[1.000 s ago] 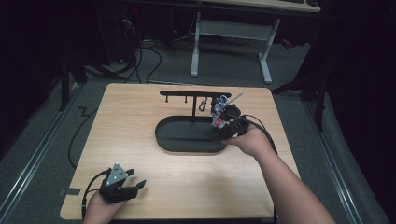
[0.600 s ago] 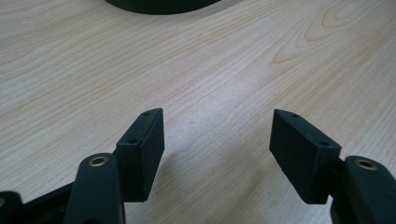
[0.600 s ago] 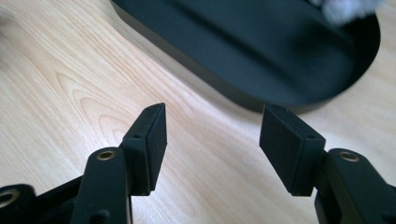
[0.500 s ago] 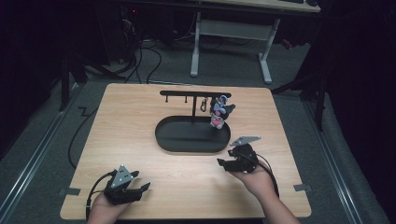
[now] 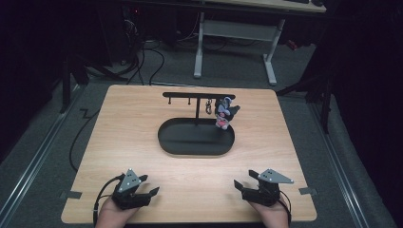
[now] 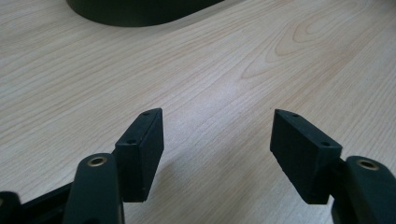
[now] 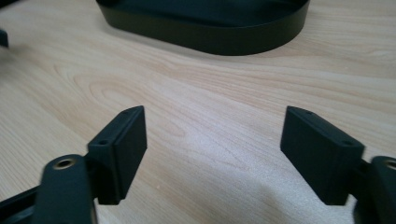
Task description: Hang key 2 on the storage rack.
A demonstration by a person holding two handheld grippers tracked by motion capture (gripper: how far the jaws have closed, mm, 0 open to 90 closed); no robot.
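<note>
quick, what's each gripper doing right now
left gripper: open, holding nothing, low over the table.
right gripper: open, jaws have just been opening, nothing between them.

Light wooden bench (image 5: 133, 137) at frame centre; bearing a black oval stand base (image 5: 196, 137), mid-frame, slightly upper.

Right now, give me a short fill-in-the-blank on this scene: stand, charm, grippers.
1. The plush keychain hangs from the black hook stand near its ____ end in the high view.
2. The stand rises from an oval black ____.
3. The right gripper has just been opening; between its jaws there is ____.
4. The left gripper rests with its jaws ____.

Missing words: right; tray; nothing; open
</note>
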